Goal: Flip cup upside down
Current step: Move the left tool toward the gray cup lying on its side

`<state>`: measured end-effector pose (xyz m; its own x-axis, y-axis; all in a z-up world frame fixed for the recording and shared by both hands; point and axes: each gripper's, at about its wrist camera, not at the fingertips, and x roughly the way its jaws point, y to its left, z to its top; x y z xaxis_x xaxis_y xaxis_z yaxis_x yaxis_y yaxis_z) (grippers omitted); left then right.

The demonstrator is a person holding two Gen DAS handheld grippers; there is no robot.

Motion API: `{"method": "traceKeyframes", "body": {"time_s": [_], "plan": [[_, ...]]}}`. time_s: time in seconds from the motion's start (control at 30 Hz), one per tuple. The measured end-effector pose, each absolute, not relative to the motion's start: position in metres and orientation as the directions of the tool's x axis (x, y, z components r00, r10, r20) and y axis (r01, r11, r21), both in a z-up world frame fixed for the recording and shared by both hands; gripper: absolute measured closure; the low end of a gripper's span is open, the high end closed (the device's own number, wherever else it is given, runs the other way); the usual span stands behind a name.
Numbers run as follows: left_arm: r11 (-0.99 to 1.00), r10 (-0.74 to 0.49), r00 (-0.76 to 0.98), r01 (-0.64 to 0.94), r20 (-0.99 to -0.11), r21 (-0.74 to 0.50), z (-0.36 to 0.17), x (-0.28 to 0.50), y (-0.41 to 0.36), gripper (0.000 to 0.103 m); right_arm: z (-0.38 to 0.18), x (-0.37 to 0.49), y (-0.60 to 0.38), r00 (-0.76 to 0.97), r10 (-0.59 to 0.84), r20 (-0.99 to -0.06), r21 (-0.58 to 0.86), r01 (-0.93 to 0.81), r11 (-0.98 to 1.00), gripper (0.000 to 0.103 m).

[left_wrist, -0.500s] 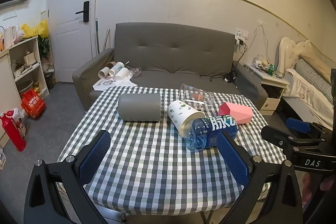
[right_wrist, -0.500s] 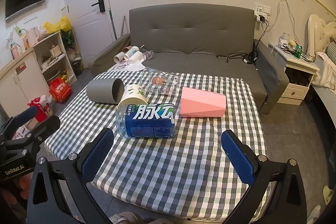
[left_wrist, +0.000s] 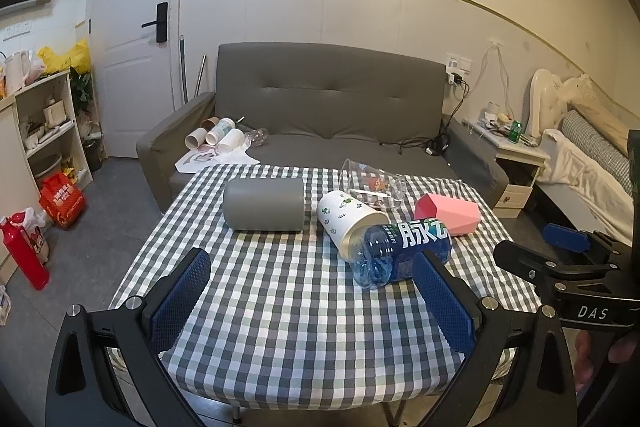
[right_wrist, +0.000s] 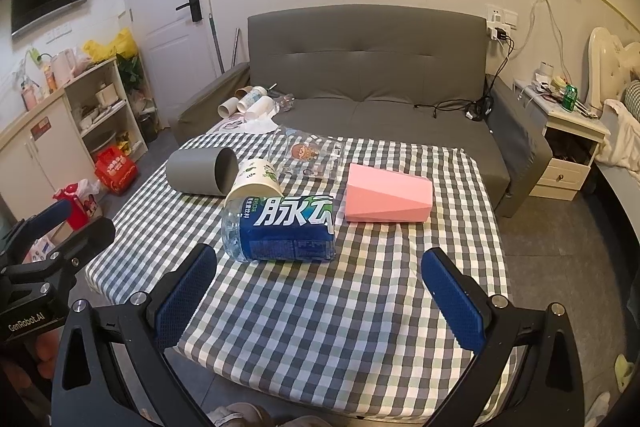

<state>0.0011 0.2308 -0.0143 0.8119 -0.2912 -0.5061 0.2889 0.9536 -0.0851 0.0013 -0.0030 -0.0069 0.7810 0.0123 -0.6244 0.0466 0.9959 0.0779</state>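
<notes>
Several cups lie on their sides on the checked table [left_wrist: 280,307]: a grey cup [left_wrist: 263,203] [right_wrist: 200,171], a white paper cup with green prints [left_wrist: 347,222] [right_wrist: 256,179], a cut blue-label bottle [left_wrist: 400,253] [right_wrist: 282,229], a clear glass [left_wrist: 372,183] [right_wrist: 310,157] and a pink faceted cup [left_wrist: 448,217] [right_wrist: 387,194]. My left gripper [left_wrist: 310,297] is open and empty at the table's near edge. My right gripper [right_wrist: 318,291] is open and empty, in front of the blue bottle. Each gripper also shows in the other's view, the right [left_wrist: 560,267] and the left [right_wrist: 52,247].
A grey sofa [left_wrist: 332,115] stands behind the table with more paper cups [left_wrist: 218,139] on it. A shelf unit [left_wrist: 44,131], a red bottle [left_wrist: 22,251] and bags stand on the floor at left. A nightstand [right_wrist: 568,147] and bed are at right.
Both views have hardly shifted. Nothing on the table has moved and both grippers stay open.
</notes>
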Motion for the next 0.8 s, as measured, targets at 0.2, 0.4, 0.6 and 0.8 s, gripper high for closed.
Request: {"method": "traceKeyframes", "body": {"time_s": [0.2,0.4,0.6,0.8], "plan": [[0.956,-0.283,0.811,0.281,-0.512,-0.084,-0.0134,0.0025,0.2301,0.000,-0.0066,0.0013,-0.0024,0.781,0.011,-0.624,0.074,0.045,0.996,0.000],[0.954,-0.288,0.810,0.289,-0.510,-0.080,-0.0128,0.0042,0.2280,0.000,-0.0052,0.0038,-0.0047,0.782,0.008,-0.624,0.065,0.042,0.997,0.000],[0.958,-0.274,0.813,0.276,-0.514,-0.074,-0.0164,0.0060,0.2285,0.000,-0.0027,0.0055,-0.0064,0.790,-0.008,-0.613,0.057,0.054,0.997,0.000],[0.957,-0.279,0.819,0.282,-0.501,-0.071,-0.0150,0.0033,0.2297,0.000,-0.0044,0.0045,-0.0061,0.787,-0.016,-0.617,0.045,0.056,0.997,0.000]]}}
